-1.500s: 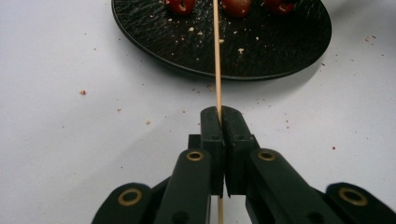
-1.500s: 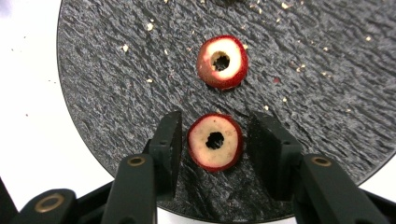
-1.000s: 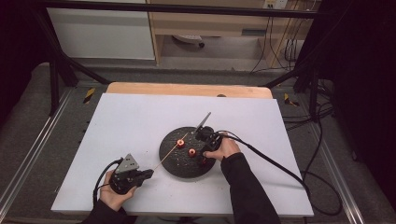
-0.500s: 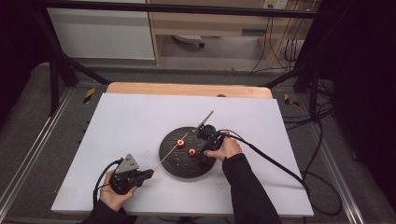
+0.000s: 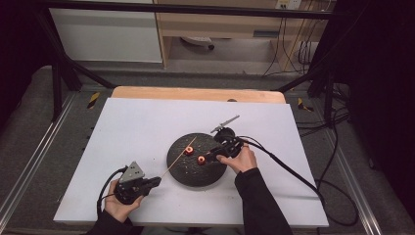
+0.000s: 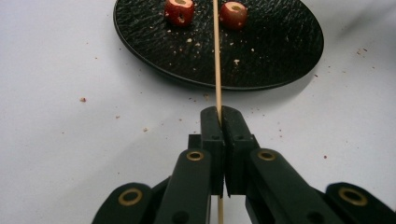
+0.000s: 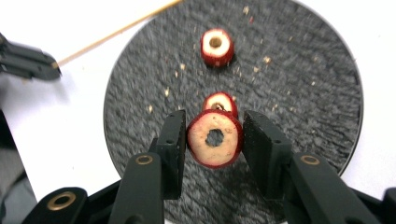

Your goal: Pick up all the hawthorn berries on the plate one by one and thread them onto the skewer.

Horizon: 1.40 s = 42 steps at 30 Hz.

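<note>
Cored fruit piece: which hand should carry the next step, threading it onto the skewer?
Probably the right. The right claw grips the cored fruit piece above the black plate, hole showing. The left claw is shut on the skewer, aiming it over the plate.

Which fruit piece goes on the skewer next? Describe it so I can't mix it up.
Start at the round black plate on the white table. Just above it, the right gripper holds a red cored fruit slice, hole facing the camera. Unlike the two pieces lying on the plate, it is lifted and clamped.
</note>
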### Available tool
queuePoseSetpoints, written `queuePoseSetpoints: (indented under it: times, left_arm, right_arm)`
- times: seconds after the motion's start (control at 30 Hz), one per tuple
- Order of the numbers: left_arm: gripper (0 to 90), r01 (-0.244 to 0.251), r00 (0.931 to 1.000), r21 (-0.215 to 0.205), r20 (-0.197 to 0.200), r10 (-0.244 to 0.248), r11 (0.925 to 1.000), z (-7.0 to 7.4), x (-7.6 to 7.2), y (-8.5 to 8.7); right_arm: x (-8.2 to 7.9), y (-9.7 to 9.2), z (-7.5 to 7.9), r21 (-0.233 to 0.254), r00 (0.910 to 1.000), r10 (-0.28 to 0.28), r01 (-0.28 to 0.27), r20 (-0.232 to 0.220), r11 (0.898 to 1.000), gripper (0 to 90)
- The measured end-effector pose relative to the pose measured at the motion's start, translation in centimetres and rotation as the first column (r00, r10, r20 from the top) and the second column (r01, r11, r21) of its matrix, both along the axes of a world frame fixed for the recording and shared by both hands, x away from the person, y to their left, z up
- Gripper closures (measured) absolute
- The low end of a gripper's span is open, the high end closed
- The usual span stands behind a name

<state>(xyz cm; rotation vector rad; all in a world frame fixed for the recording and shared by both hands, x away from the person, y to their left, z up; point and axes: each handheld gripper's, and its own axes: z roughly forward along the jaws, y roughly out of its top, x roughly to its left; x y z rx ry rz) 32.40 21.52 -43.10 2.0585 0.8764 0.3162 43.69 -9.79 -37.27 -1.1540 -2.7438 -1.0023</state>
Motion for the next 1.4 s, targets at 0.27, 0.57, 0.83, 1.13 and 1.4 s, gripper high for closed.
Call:
queuePoseSetpoints:
  times: [0.27,0.57,0.83,1.13,1.4]
  left_arm:
    - [88.1,-0.006,1.0000,-0.010,0.002,0.006,0.9999,-0.1,-0.1,-0.2]
    - [88.1,-0.017,0.9998,-0.033,0.008,0.017,0.9993,0.0,-0.2,-0.5]
    - [88.1,-0.031,0.9994,-0.047,0.014,0.032,0.9984,0.0,-0.3,-0.7]
    - [88.1,-0.047,0.9984,-0.070,0.027,0.049,0.9964,0.0,-0.4,-1.1]
    - [88.1,-0.050,0.9979,-0.085,0.038,0.053,0.9952,0.0,-0.6,-1.4]
  right_arm:
    - [-0.8,-1.9,-0.5,0.188,0.9932,-0.103,0.091,0.055,0.978,61.2]
    - [-1.8,-3.3,-1.3,0.361,0.9786,-0.192,0.153,0.074,0.920,61.2]
    - [-2.2,-3.8,-2.1,0.494,0.9562,-0.282,0.209,0.078,0.844,61.2]
    - [-2.2,-3.5,-2.5,0.622,0.9299,-0.362,0.247,0.064,0.743,61.2]
    - [-2.0,-3.2,-2.5,0.692,0.9093,-0.412,0.260,0.059,0.674,61.2]
